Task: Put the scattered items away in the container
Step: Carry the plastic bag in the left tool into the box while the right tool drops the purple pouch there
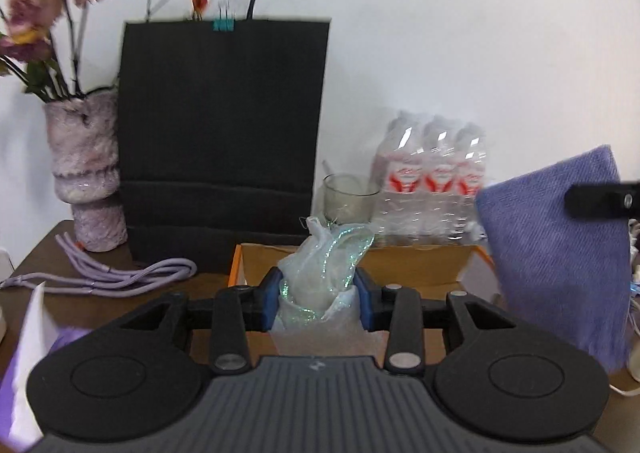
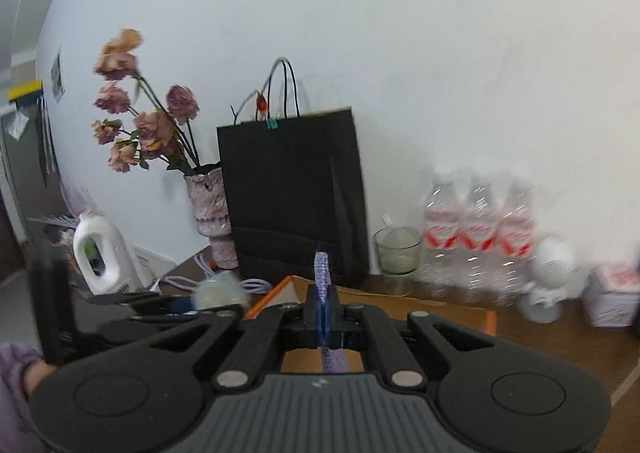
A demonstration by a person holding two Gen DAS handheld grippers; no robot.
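Note:
My left gripper (image 1: pixel 316 303) is shut on a sheer white pouch with iridescent trim (image 1: pixel 326 267), held above the orange-edged cardboard box (image 1: pixel 404 263). At the right of the left wrist view a purple cloth (image 1: pixel 560 257) hangs from my right gripper's black tip. In the right wrist view my right gripper (image 2: pixel 322 313) is shut on that purple cloth (image 2: pixel 321 271), seen edge-on and raised over the box (image 2: pixel 440 309). My left gripper with the pouch (image 2: pixel 218 293) shows blurred at the left of that view.
A black paper bag (image 1: pixel 224 133) stands behind the box, with a vase of dried flowers (image 1: pixel 86 173) and a lilac cord (image 1: pixel 120 277) to its left. A glass candle (image 1: pixel 348 199) and packed water bottles (image 1: pixel 432 181) stand at the right. A white speaker (image 2: pixel 550 277) and a tin (image 2: pixel 612 297) stand further right.

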